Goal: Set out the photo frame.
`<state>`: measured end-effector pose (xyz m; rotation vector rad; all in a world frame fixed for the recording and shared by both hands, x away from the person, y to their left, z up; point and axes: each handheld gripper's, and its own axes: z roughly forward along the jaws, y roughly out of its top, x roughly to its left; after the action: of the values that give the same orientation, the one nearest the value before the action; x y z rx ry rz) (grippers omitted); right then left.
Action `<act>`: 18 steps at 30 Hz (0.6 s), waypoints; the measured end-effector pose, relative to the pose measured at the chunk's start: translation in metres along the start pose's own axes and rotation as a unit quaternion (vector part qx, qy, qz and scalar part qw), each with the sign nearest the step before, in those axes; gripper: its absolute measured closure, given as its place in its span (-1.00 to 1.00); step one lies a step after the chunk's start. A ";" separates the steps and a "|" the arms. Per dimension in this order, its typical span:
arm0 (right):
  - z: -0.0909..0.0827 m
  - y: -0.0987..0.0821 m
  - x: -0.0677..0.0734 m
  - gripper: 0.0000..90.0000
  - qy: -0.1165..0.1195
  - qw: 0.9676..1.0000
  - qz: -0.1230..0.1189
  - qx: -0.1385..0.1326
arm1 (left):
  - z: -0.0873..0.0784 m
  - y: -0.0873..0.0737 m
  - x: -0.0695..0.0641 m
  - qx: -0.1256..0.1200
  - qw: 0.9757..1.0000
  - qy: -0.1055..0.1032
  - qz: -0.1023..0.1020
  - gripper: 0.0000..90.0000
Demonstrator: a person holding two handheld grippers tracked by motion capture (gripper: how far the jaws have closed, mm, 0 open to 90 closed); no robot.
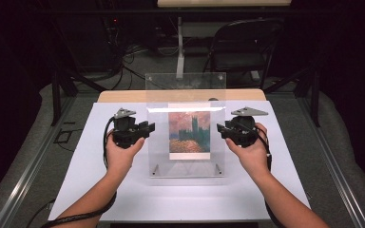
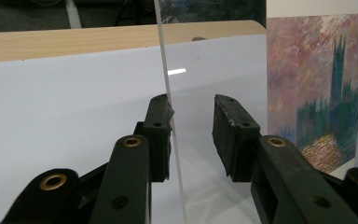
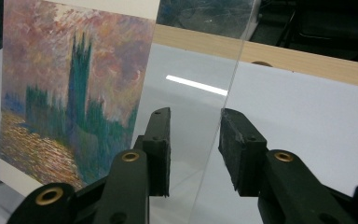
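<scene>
The clear frame [image 1: 186,140] w/ the painted print [image 1: 189,131] inside stands upright mid-counter, on the white sheet [image 1: 123,190], its bottom edge w/ two small metal feet near the person's side; a second clear panel [image 1: 185,80] stands further back, by the wooden edge [image 1: 123,96]. Left claw [image 1: 148,128] sits at the frame's left edge: in the left gripper view the thin pane edge [image 2: 170,121] runs between the jaws, one pad [image 2: 161,135] looks to be touching it, the other stands apart, so the claw is narrowed around the pane but not yet clamped. Right claw [image 1: 222,128] mirrors that at the right edge; in the right gripper view the pane edge [image 3: 219,140] lies close by one pad [image 3: 237,149], gap on the other side, again no full pinch. Risks, as I judge them: slick thin plastic + shallow bite at the very edge means the pane could slip out if lifted. If one side clamps before the other, frame may twist or tip over on its feet. Uneven squeeze could also bow the pane & let the print slide. Lifting w/ hands at unequal height would tilt it.
</scene>
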<state>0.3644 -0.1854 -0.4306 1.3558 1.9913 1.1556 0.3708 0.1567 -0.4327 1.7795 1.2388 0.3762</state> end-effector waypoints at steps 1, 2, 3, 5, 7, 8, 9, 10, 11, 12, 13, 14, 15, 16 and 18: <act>-0.001 -0.001 0.000 0.44 0.000 1.000 -0.001 -0.002 | -0.001 -0.001 -0.001 -0.003 1.000 0.002 -0.001 0.50; -0.002 -0.001 0.001 0.44 0.000 1.000 -0.001 -0.005 | -0.002 -0.002 -0.002 -0.003 1.000 0.002 0.002 0.50; -0.003 -0.002 0.001 0.44 0.000 1.000 -0.002 -0.006 | -0.003 -0.003 -0.003 -0.005 1.000 0.004 0.002 0.51; -0.005 -0.004 0.003 0.45 -0.001 1.000 -0.004 -0.010 | -0.006 -0.004 -0.004 -0.006 1.000 0.004 0.003 0.51; -0.007 -0.006 0.004 0.45 -0.002 1.000 -0.006 -0.014 | -0.008 -0.006 -0.005 -0.009 1.000 0.006 0.002 0.52; -0.008 -0.006 0.005 0.46 -0.003 1.000 -0.007 -0.017 | -0.009 -0.006 -0.006 -0.011 1.000 0.006 0.003 0.53; -0.009 -0.007 0.005 0.46 -0.003 1.000 -0.006 -0.020 | -0.010 -0.007 -0.007 -0.012 1.000 0.006 0.004 0.53; -0.010 -0.008 0.005 0.47 -0.003 1.000 -0.006 -0.019 | -0.010 -0.008 -0.007 -0.013 1.000 0.007 0.005 0.53; -0.012 -0.009 0.006 0.48 -0.003 1.000 -0.004 -0.021 | -0.011 -0.008 -0.008 -0.013 1.000 0.006 0.006 0.54; -0.012 -0.009 0.006 0.48 -0.003 1.000 -0.003 -0.022 | -0.012 -0.009 -0.008 -0.015 1.000 0.006 0.005 0.54; -0.013 -0.010 0.007 0.49 -0.003 1.000 -0.003 -0.024 | -0.013 -0.010 -0.008 -0.017 1.000 0.006 0.005 0.55; -0.014 -0.011 0.007 0.49 -0.004 1.000 -0.005 -0.024 | -0.014 -0.011 -0.008 -0.017 1.000 0.004 0.004 0.55; -0.015 -0.011 0.007 0.50 -0.004 1.000 -0.006 -0.027 | -0.015 -0.011 -0.008 -0.019 1.000 0.003 0.004 0.56; -0.016 -0.012 0.008 0.51 -0.004 1.000 -0.006 -0.027 | -0.015 -0.012 -0.009 -0.019 1.000 0.003 0.005 0.57; -0.018 -0.013 0.008 0.53 -0.004 1.000 -0.006 -0.028 | -0.017 -0.013 -0.009 -0.021 1.000 0.002 0.005 0.58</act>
<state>0.3412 -0.1870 -0.4308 1.3173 1.9438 1.1910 0.3474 0.1584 -0.4318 1.7502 1.2168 0.4082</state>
